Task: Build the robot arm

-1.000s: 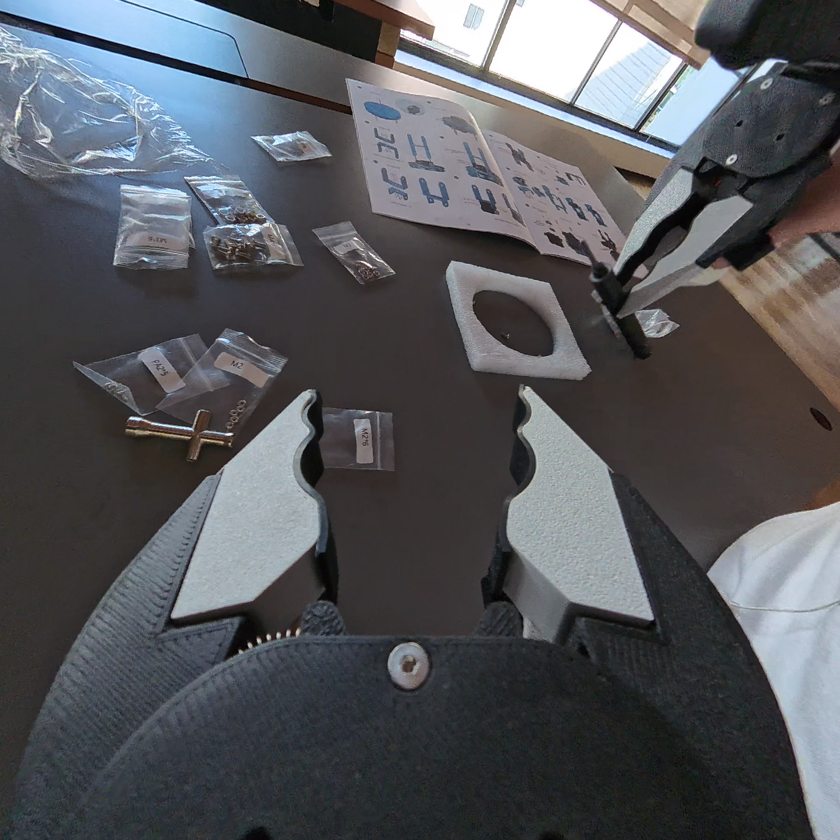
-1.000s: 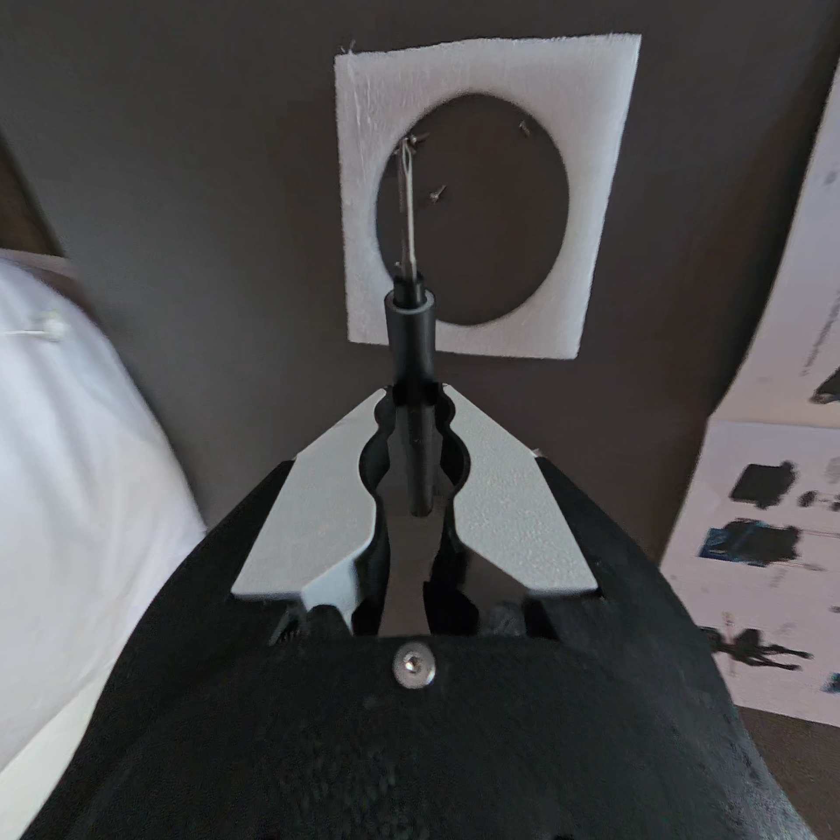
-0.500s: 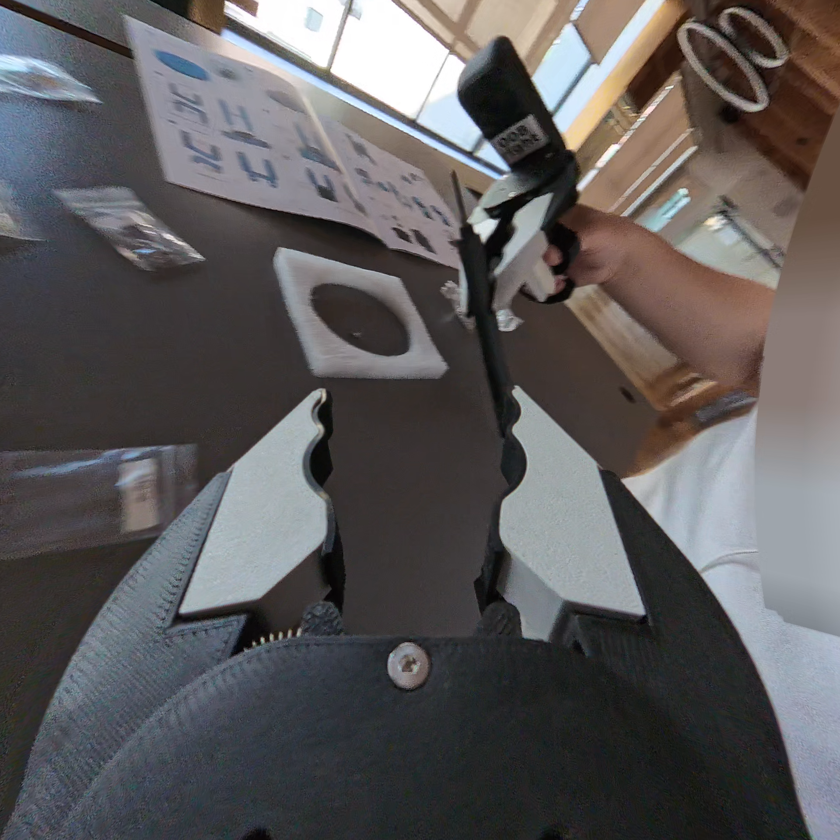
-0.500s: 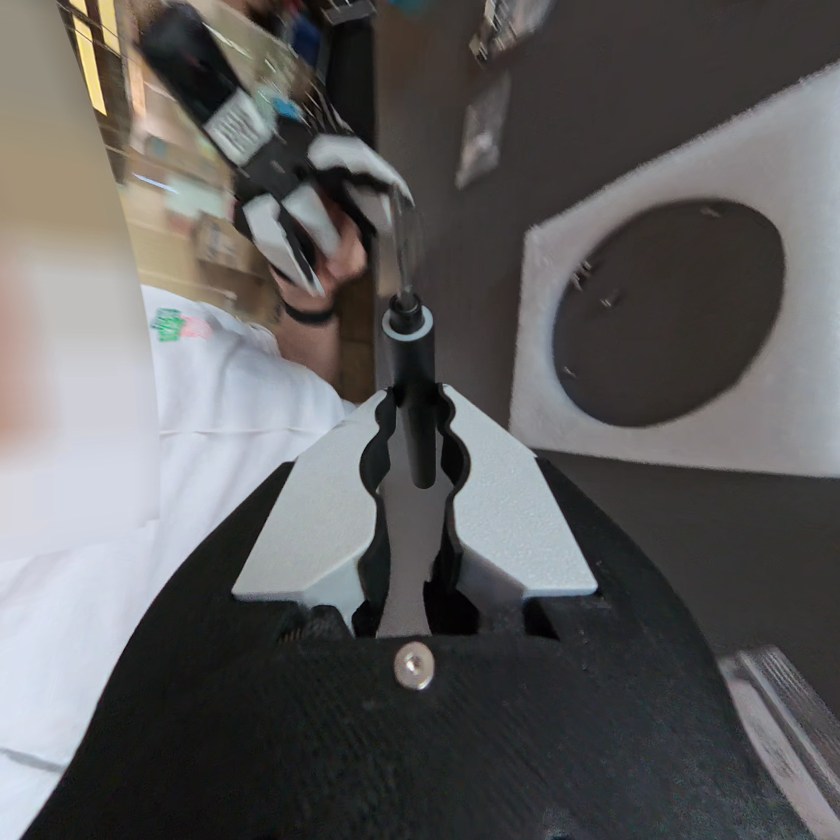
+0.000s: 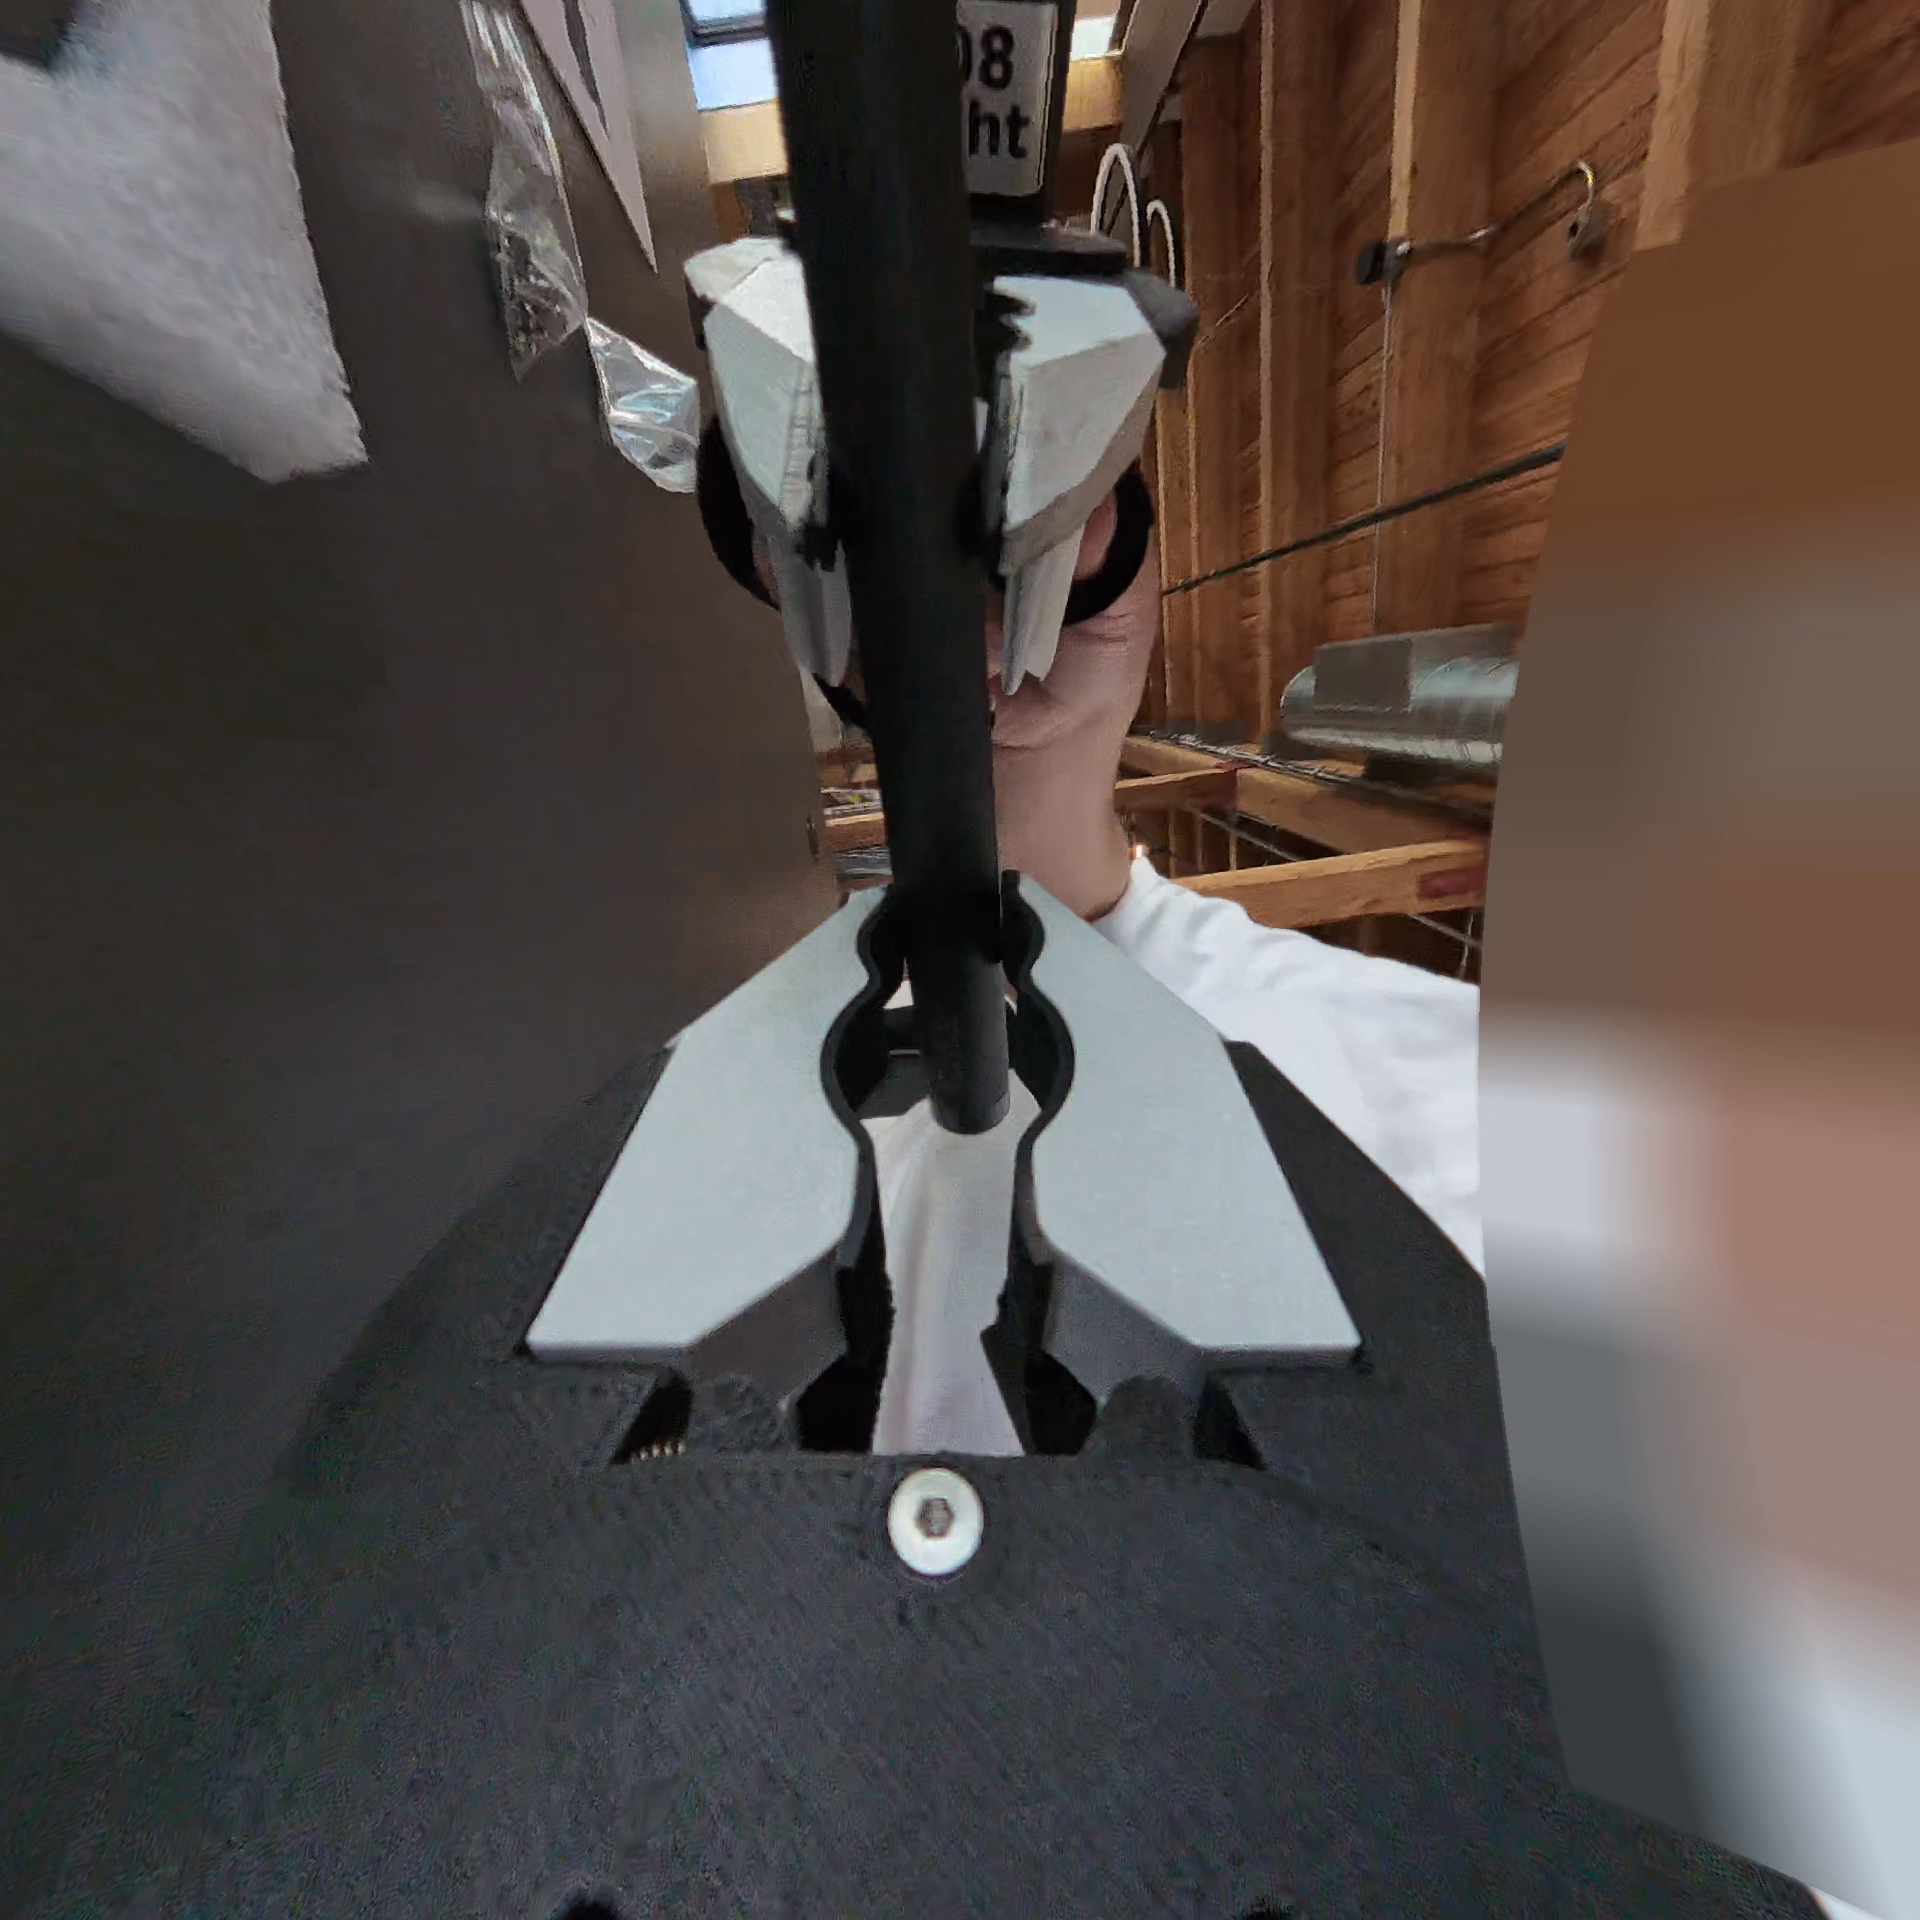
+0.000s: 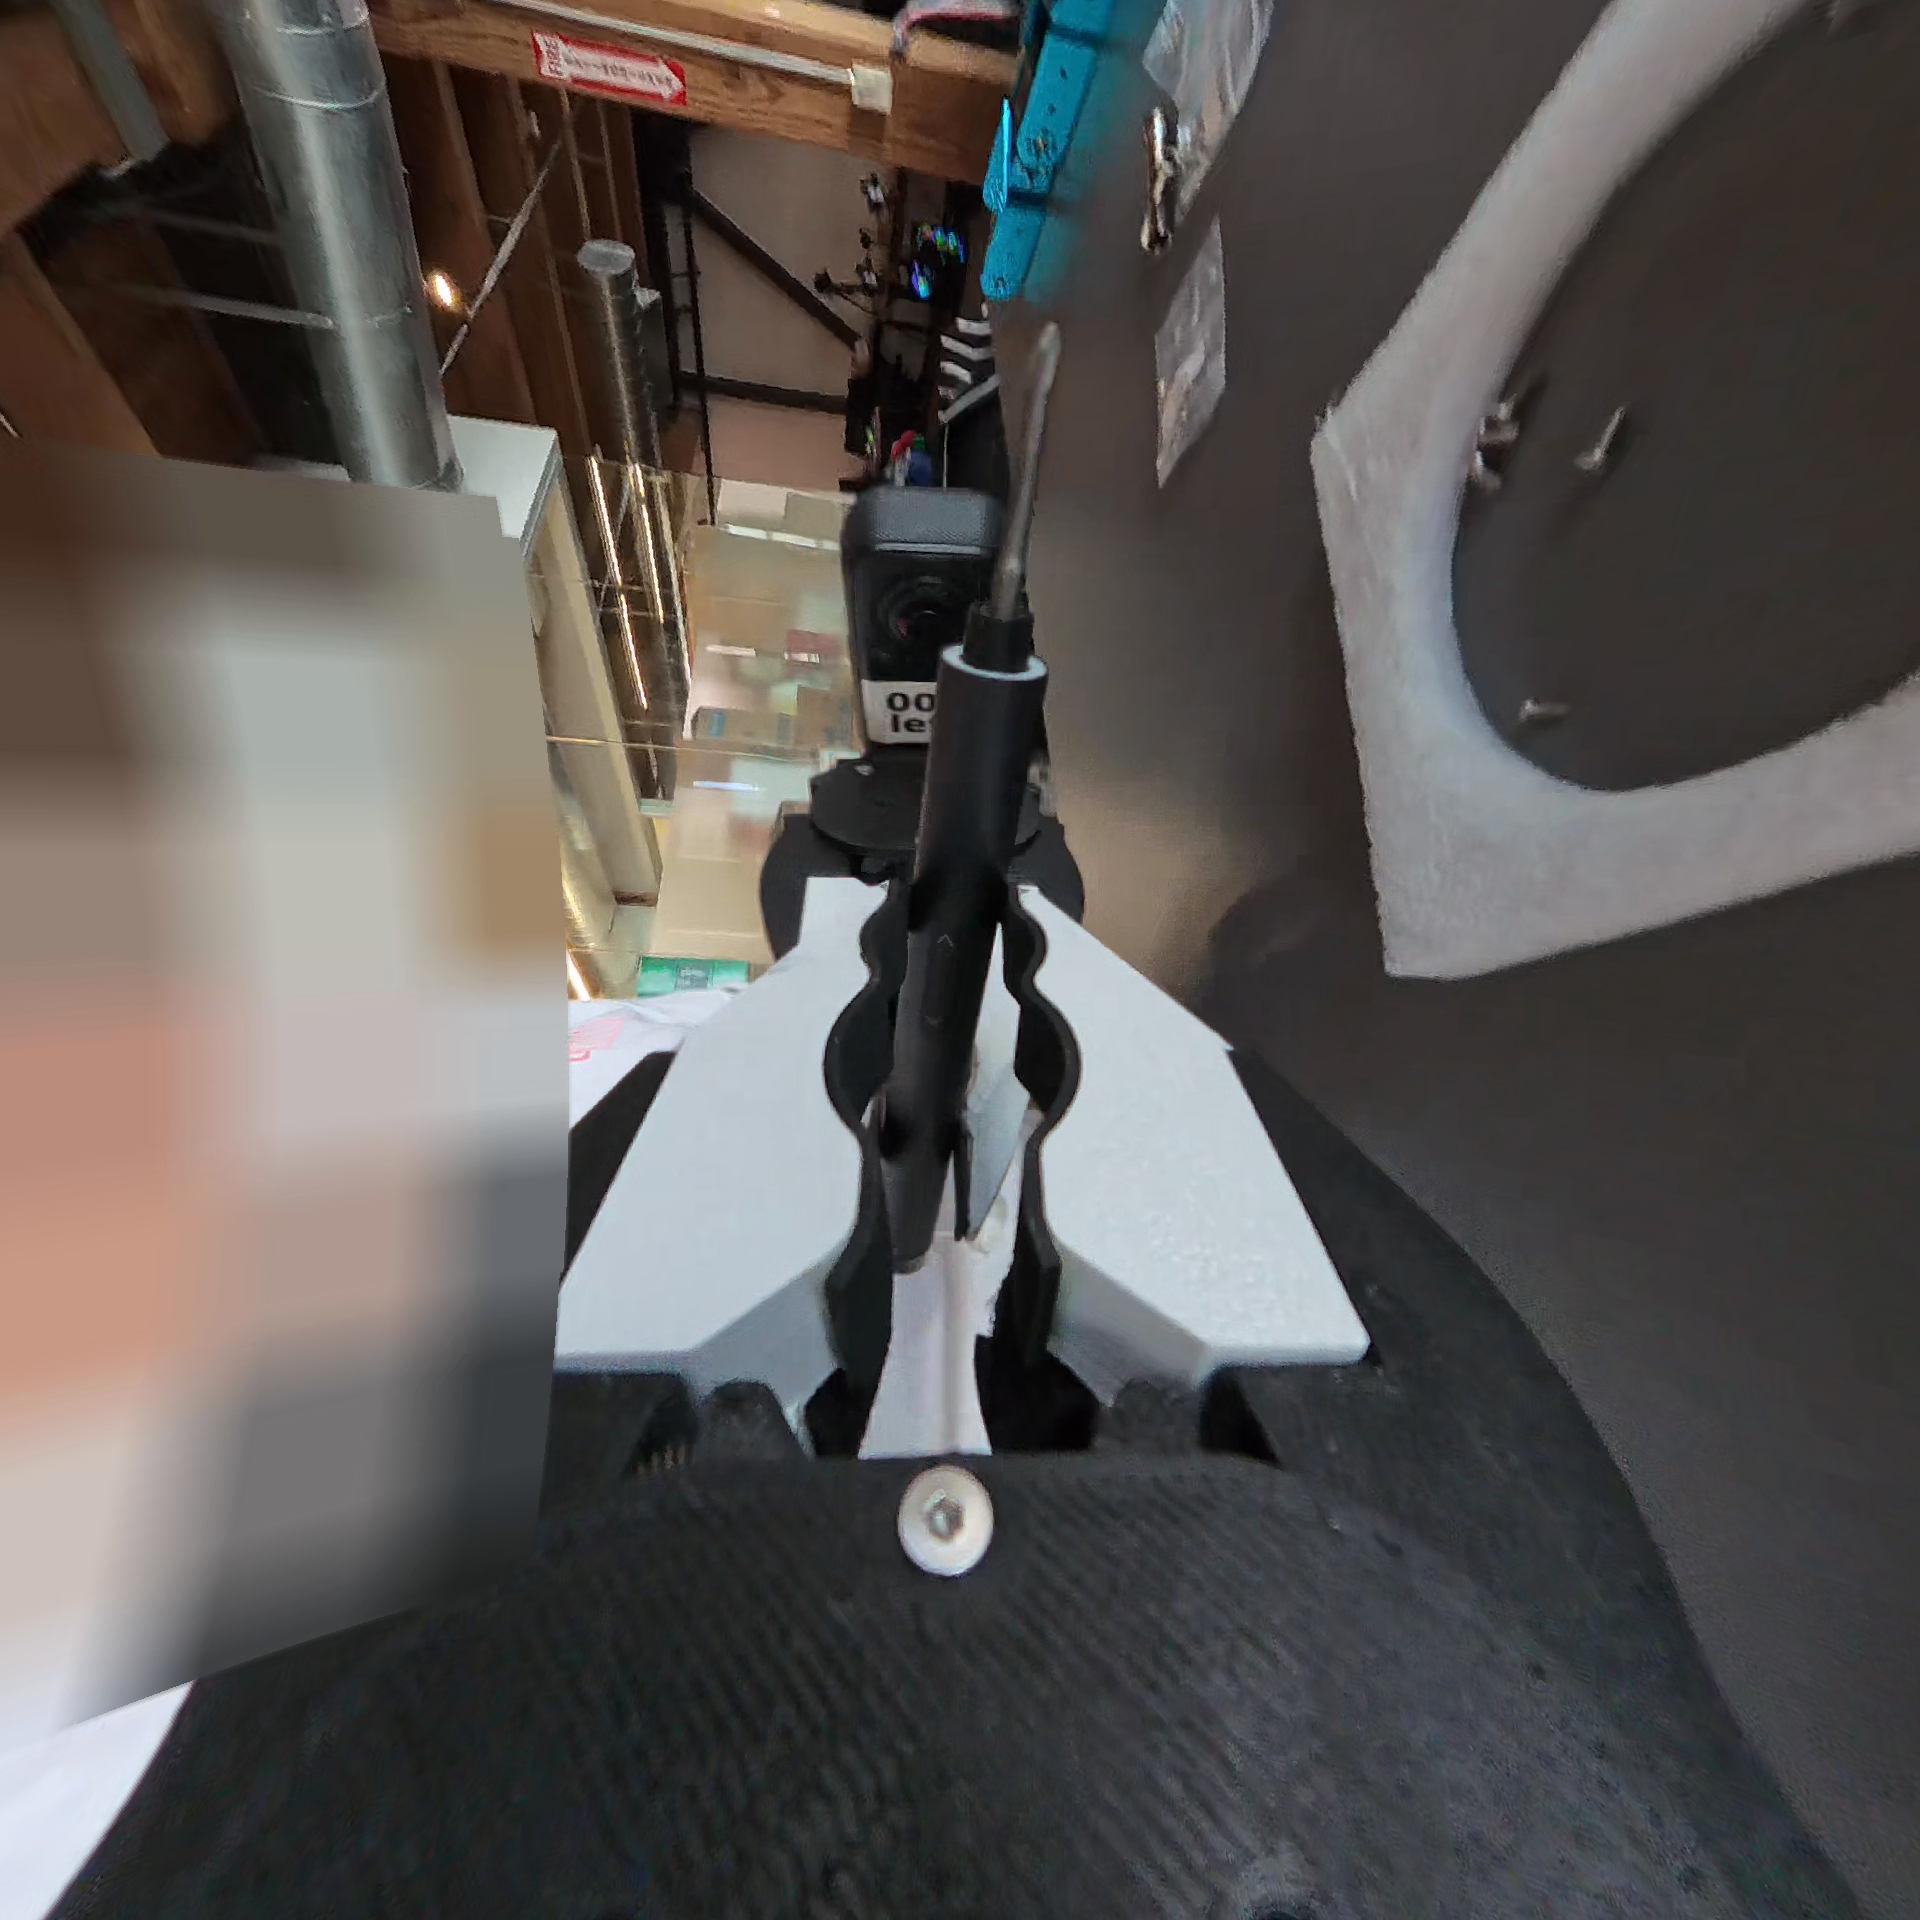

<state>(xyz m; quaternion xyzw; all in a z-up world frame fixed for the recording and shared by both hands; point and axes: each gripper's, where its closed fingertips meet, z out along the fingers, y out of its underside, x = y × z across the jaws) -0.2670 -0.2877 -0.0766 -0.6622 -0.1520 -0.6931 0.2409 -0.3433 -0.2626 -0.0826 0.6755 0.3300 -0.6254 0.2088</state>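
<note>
Both grippers facing, clamped on same black screwdriver [image 6: 951, 935]: L gripper [image 5: 940, 914] grips handle end, R gripper [image 6: 951, 904] mid-handle; long axis along fingers, metal tip pointing away from R, beside white foam frame [image 6: 1455, 831]

place: workshop | cues: timber beams [image 5: 1340, 831], metal ducts [image 6: 343, 260], dark table [image 6: 1558, 1195] with hardware bags [image 5: 530, 239]
</note>
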